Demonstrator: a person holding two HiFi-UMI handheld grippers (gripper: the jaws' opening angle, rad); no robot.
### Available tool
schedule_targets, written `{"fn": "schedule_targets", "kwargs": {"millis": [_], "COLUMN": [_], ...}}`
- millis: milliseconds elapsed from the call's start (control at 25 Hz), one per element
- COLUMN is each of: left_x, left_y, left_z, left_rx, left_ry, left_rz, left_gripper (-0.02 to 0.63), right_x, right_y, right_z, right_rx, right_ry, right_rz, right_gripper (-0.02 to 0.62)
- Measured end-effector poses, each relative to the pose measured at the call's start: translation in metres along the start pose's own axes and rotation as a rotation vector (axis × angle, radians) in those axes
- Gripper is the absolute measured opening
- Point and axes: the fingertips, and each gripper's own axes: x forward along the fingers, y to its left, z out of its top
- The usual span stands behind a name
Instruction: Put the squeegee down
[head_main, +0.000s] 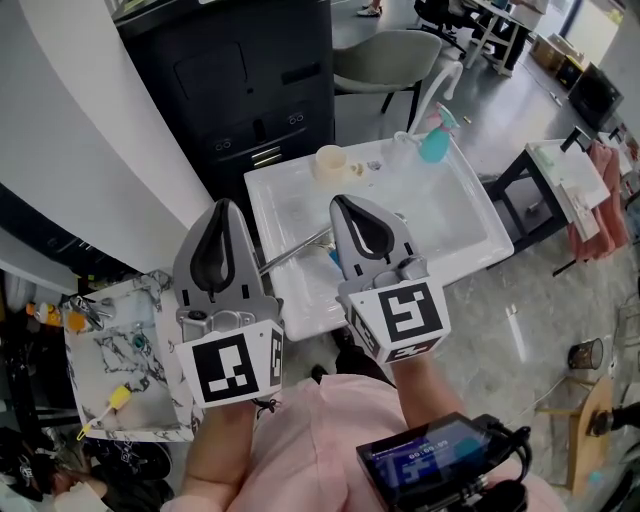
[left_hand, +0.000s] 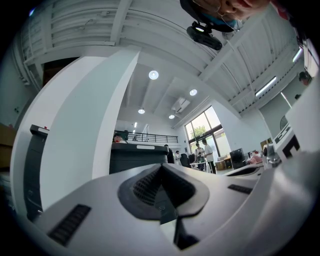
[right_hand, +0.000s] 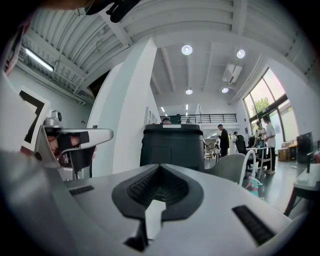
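Squeegee (head_main: 296, 247) lies in white basin (head_main: 470, 228), long axis lower-left to upper-right.

A cream cup (head_main: 331, 162) and a teal spray bottle (head_main: 436, 142) stand at the far rim of a white sink (head_main: 462, 212). Beyond it are a black cabinet (head_main: 240, 80) and a grey chair (head_main: 385, 55). A marble-patterned tray (head_main: 150, 392) sits at the left.

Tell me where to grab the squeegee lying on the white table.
Grip its bare metal handle, coming from above with the jaws across it. It lies flat on the white table, the handle slanting toward the near-left edge; the rest is hidden behind the right gripper.
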Motion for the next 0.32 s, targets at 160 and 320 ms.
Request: {"fn": "schedule_targets", "kwargs": {"millis": [160, 320], "left_x": [-0.0006, -0.0001], "left_y": [0.0004, 0.0013], "left_z": [-0.0006, -0.0008], "left_rx": [-0.001, 0.001], "left_ry": [0.003, 0.004], "left_rz": [0.001, -0.001], "left_gripper": [0.009, 0.009], "right_x": [-0.0001, 0.0012], "right_y": [-0.0001, 0.0005], "right_z": [-0.0004, 0.0005], "right_rx": [-0.002, -0.003], "right_ry": [0.004, 0.006], "right_rz": [-0.002, -0.006], "right_gripper": [-0.001, 0.000]}}
